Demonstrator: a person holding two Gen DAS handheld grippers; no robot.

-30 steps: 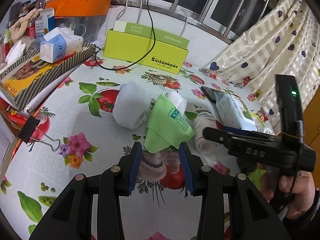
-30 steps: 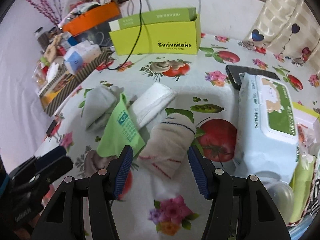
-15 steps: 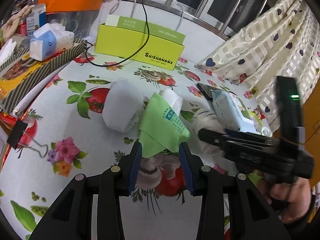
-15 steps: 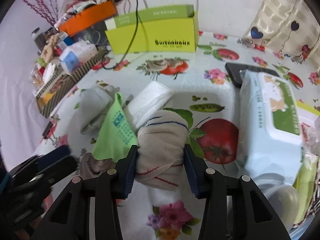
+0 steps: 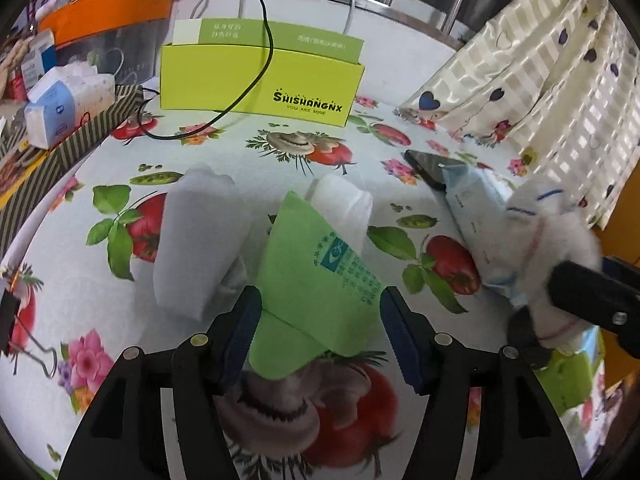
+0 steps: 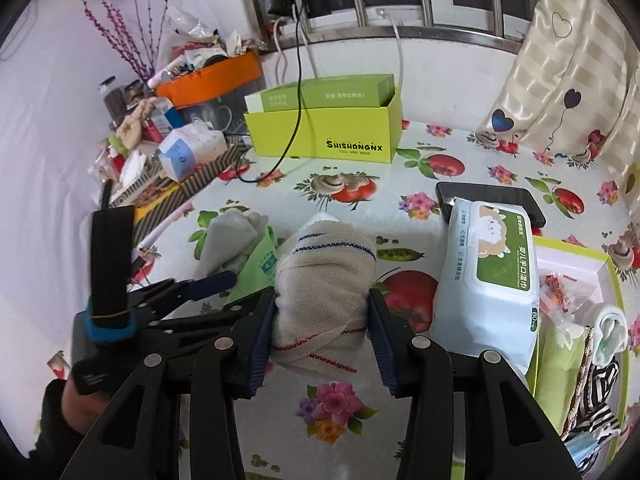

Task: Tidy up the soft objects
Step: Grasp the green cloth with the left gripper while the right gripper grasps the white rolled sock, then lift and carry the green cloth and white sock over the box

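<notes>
My right gripper (image 6: 322, 330) is shut on a rolled beige cloth (image 6: 326, 280) with blue and red stripes and holds it above the table; the cloth also shows in the left wrist view (image 5: 548, 248). My left gripper (image 5: 322, 338) is open, its fingers on either side of the near end of a folded green cloth (image 5: 316, 284), which lies on the table. A grey rolled cloth (image 5: 196, 236) lies left of it and a white rolled cloth (image 5: 344, 204) behind it. The green cloth (image 6: 256, 276) and grey cloth (image 6: 232, 236) also show in the right wrist view.
A yellow-green open box (image 5: 260, 80) stands at the back with a black cable across it. A wet-wipes pack (image 6: 492, 276) and a phone (image 6: 488, 200) lie to the right. A green-rimmed tray (image 6: 616, 292) with fabrics sits at far right. Clutter and an orange box (image 5: 104, 12) stand at left.
My right gripper has lifted the beige striped roll off the table. My left gripper has moved forward around the green cloth's near end and opened wider.
</notes>
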